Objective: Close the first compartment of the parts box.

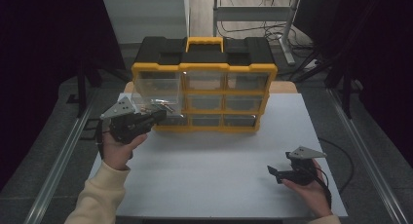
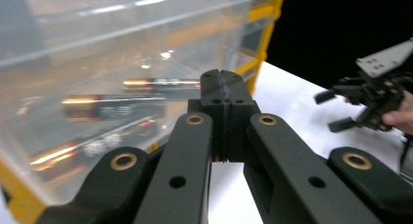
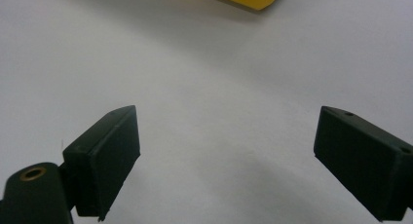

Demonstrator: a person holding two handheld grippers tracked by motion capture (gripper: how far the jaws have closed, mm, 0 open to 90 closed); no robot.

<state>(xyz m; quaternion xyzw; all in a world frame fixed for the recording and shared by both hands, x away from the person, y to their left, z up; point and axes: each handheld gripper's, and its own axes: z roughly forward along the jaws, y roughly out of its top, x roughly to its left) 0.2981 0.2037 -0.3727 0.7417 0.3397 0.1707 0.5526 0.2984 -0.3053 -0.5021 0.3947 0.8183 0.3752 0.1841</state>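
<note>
Our left tongs [image 2: 225,95] are clamped tight with nothing between the jaws, tips right up against the clear drawer [image 2: 112,78] pulled out at the yellow organiser's [image 1: 204,85] left side, batteries [image 2: 114,106] lying inside it. Our right tongs [image 3: 226,160] gape wide and empty, hovering low over the white worktop [image 1: 214,160], well apart from the organiser

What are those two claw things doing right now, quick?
Left gripper: jaws shut, holding nothing, against the clear drawer.
Right gripper: jaws open, empty.
</note>
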